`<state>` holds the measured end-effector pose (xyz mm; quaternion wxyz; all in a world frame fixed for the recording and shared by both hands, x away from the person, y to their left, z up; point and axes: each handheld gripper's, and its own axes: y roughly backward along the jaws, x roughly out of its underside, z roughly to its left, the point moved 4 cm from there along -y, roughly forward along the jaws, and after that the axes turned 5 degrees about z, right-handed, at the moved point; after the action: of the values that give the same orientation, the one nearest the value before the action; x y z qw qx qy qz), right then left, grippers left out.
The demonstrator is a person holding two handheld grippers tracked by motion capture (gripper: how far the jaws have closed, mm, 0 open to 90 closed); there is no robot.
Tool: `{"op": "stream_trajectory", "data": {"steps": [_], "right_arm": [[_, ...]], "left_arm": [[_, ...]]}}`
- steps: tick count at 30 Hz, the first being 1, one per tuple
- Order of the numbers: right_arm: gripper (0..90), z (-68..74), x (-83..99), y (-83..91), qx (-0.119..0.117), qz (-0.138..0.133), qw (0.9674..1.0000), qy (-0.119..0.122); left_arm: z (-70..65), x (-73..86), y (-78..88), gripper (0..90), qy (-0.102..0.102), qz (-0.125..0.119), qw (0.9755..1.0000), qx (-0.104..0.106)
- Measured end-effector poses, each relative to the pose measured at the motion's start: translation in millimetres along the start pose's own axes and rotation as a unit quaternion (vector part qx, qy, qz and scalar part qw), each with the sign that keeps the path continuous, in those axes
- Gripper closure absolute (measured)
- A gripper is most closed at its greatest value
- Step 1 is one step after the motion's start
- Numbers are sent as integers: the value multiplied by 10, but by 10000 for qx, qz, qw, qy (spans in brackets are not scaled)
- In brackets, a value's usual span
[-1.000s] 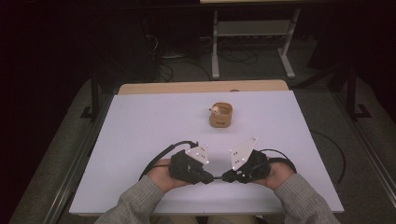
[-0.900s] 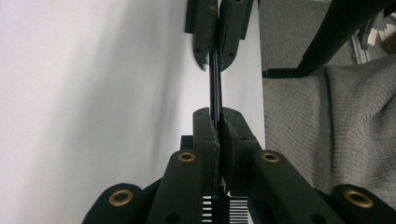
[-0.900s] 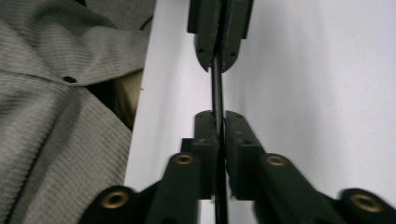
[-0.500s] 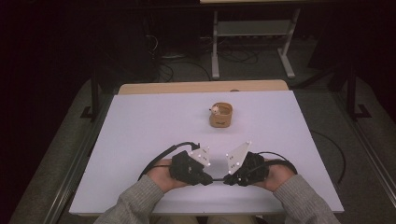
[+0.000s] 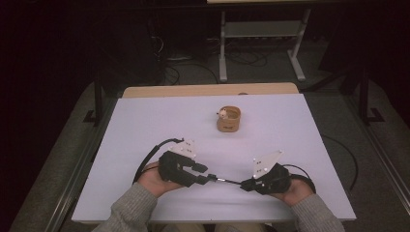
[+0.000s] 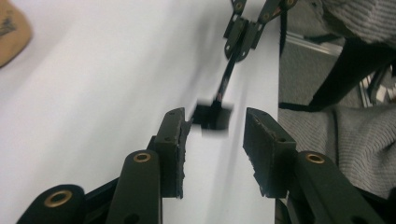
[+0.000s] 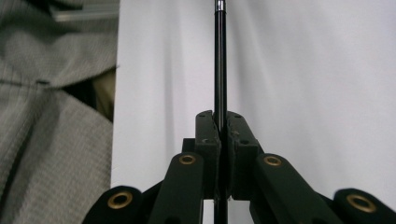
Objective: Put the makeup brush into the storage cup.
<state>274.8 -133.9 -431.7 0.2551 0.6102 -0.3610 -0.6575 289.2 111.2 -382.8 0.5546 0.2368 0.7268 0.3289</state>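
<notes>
Writing we cannot read on the tan cup (image 5: 228, 119). Nearer us than it, our right gripper (image 5: 247, 184) clamps a thin black rod (image 5: 227, 181); our left gripper (image 5: 205, 174), jaws just opening, straddles the rod's blocky end untouched above the surface (image 5: 300, 145).

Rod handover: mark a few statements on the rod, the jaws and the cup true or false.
1. The right gripper is shut on the rod. True.
2. The left gripper clamps the rod's blocky end. False: its jaws have just been opening; the end sits between them, unpressed.
3. The cup stands beyond both grippers on the table. True.
4. The cup lies tipped over. False: it stands upright.
</notes>
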Motion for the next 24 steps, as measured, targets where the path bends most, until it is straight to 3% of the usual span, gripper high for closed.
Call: {"op": "stream_trajectory", "data": {"steps": [3, 5, 8, 9, 10, 11, 14, 19, 24], "right_arm": [[842, -21, 11, 69, 71, -248, 9993, -262], [842, -31, -38, 126, 119, -568, 9977, -352], [842, -44, -81, 156, 139, -799, 9959, -408], [842, -49, -110, 163, 141, -949, 9944, -436], [841, -55, -177, 164, 173, -1217, 9910, -528], [841, -55, -177, 164, 173, -1217, 9910, -528], [841, -54, -265, 91, 56, -1585, 9849, -697], [840, -20, -337, -91, 8, -1701, 9832, -668], [840, 12, -365, -190, -29, -1717, 9829, -670]], "left_arm": [[29, 49, -9, 581, 116, -45, 9999, -4], [34, 72, -35, 573, 171, -51, 9998, 27], [35, 88, -85, 572, 192, -95, 9997, 80], [28, 86, -100, 571, 234, -119, 9996, 118], [21, 79, -112, 565, 266, -155, 9994, 138], [22, 67, -118, 565, 221, -188, 9995, 139], [16, 20, -111, 563, 214, -377, 9990, 139], [43, -16, -46, 582, 358, -641, 9972, 125], [70, -21, 7, 633, 510, -949, 9939, 229]]}}
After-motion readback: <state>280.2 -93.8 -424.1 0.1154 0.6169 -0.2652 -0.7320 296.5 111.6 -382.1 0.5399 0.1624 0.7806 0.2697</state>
